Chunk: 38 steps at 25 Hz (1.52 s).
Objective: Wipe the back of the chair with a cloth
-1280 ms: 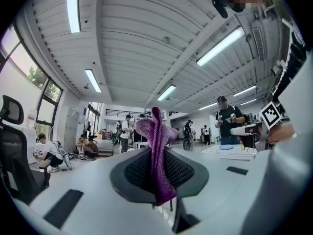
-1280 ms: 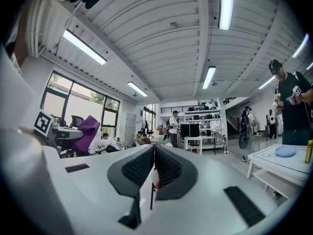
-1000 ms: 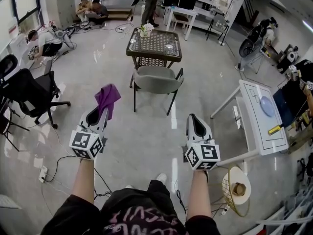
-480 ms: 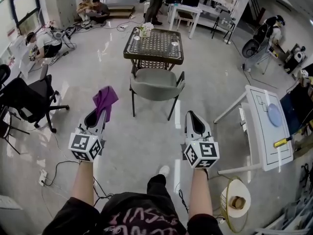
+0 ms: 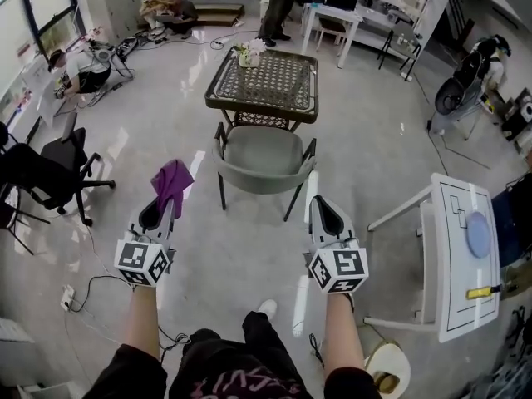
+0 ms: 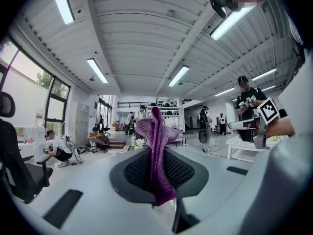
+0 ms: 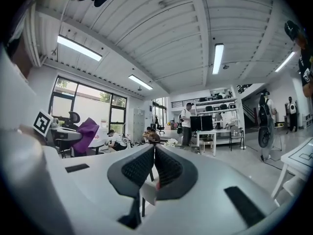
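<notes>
Stepping forward, the person is bringing both claws closer to the grey chair than a second ago, and it is now sitting lower and larger in the head view. It is standing on a glossy pale floor in a big open workshop. A wicker worktop bearing flowers is just beyond it, a white worktop is off to the right, and a black office chair is off to the left.

The left claw is clamping a purple cloth, held in the air well short of the chair. The right claw is hovering level with it, well apart.

The left gripper view is showing what the head view cannot: the cloth pinched between the pads and standing up out of them, under a ribbed ceiling with strip lights. The right gripper view is showing its own jaws pressed together with nothing between them, and the cloth off at its left edge.
</notes>
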{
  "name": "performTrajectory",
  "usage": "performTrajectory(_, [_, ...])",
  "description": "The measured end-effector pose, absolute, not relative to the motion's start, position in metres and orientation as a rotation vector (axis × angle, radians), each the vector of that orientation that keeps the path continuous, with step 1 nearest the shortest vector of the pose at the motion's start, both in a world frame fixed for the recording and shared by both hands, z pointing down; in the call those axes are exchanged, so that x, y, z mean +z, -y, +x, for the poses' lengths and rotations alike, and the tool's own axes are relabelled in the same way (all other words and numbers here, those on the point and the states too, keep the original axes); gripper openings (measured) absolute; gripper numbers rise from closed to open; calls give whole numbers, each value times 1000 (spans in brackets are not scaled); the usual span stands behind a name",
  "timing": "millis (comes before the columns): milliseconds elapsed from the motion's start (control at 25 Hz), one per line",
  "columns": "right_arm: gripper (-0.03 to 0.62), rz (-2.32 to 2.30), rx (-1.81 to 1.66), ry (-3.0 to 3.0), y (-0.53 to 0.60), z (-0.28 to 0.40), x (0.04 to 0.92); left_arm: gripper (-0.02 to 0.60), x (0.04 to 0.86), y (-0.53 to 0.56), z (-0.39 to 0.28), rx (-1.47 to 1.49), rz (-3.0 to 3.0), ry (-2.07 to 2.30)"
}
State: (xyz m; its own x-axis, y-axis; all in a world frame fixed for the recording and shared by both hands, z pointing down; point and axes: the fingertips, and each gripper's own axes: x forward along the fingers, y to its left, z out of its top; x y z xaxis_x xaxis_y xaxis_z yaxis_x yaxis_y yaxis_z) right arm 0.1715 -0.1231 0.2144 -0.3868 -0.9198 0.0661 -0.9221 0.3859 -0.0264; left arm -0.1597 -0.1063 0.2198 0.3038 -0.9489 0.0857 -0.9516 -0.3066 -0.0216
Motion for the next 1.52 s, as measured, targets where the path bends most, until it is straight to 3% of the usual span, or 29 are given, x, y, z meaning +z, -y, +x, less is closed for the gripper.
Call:
performTrajectory(360, [28, 1711, 115, 2560, 183, 178, 242, 74, 226, 173, -151, 110, 2548, 1824])
performTrajectory(960, [28, 1845, 102, 2467, 214, 109, 283, 74, 279, 241, -202, 116, 2685, 1611])
performTrajectory(1520, [28, 1822, 124, 2484, 230, 139, 396, 74, 383, 252, -195, 76, 2660, 1748])
